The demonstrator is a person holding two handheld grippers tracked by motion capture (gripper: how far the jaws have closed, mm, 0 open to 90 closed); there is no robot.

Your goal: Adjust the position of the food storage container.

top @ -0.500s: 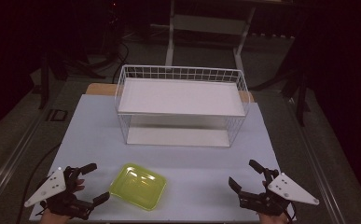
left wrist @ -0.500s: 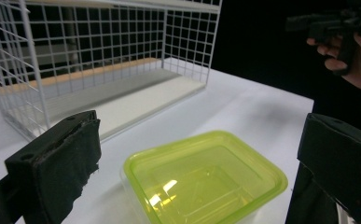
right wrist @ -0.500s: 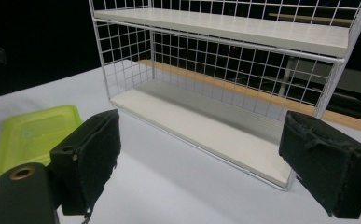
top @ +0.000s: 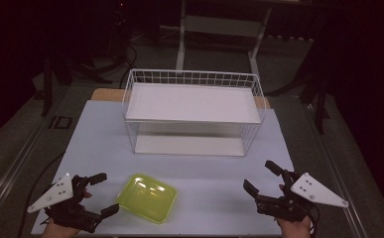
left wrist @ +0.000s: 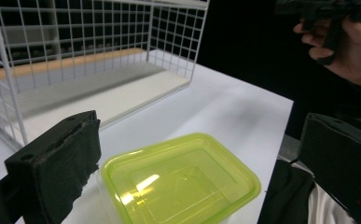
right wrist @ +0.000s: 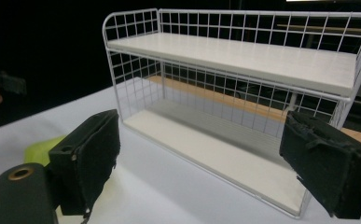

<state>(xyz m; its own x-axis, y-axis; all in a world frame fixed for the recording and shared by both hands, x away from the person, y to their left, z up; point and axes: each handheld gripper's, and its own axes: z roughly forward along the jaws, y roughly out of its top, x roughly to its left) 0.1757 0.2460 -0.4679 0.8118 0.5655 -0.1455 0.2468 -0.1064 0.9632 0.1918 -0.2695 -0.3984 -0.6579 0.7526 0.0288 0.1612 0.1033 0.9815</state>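
A translucent yellow-green plastic container (top: 147, 197) lies open side up on the white table near the front edge, left of centre. My left gripper (top: 106, 194) stands open just left of it, jaws wide apart with nothing between them. In the left gripper view the container (left wrist: 183, 179) sits between and just beyond the two black jaws. My right gripper (top: 261, 176) is open at the front right, well apart from the container. The right gripper view has the container's edge (right wrist: 43, 148) low at the left behind one jaw.
A white wire rack (top: 193, 112) with two white shelves stands at the middle back of the table (top: 207, 168). The rack (right wrist: 243, 93) fills the right gripper view. The other hand and its gripper (left wrist: 341, 32) show top right in the left gripper view. Dark floor surrounds the table.
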